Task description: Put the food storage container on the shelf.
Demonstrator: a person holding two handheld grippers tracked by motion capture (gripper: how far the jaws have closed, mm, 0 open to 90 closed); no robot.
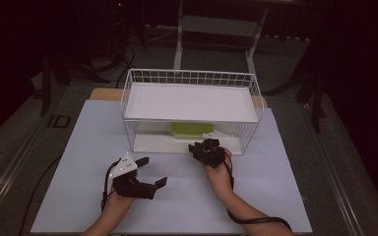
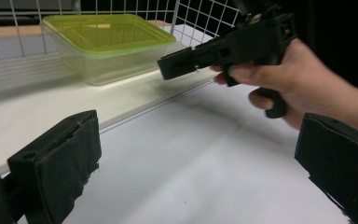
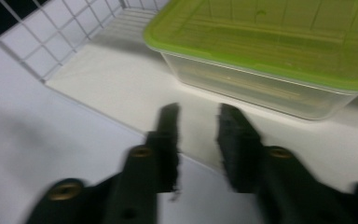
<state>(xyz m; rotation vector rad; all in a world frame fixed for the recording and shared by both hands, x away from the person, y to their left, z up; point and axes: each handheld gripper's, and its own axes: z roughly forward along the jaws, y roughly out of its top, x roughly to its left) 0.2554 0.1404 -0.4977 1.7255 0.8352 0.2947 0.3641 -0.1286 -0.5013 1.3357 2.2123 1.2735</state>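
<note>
Box: plastic box with a green lid is sitting on the bottom shelf of the wire rack, under the white upper shelf; in the right gripper view the box is lying just ahead of the jaws, apart from them.
Right gripper: right gripper is hovering at the front edge of the rack's bottom shelf, pointing toward the box; its jaws are standing partly apart with nothing between them, released, as the right gripper view is showing.
Left gripper: left gripper is resting low over the table, well apart from the rack; its jaws are gaping wide and gripping nothing, seen also in the left gripper view.
Hands: right hand is wrapping around its gripper's handle; left hand is holding its gripper from below.
Table: white sheet is lying under both grippers and the rack.
</note>
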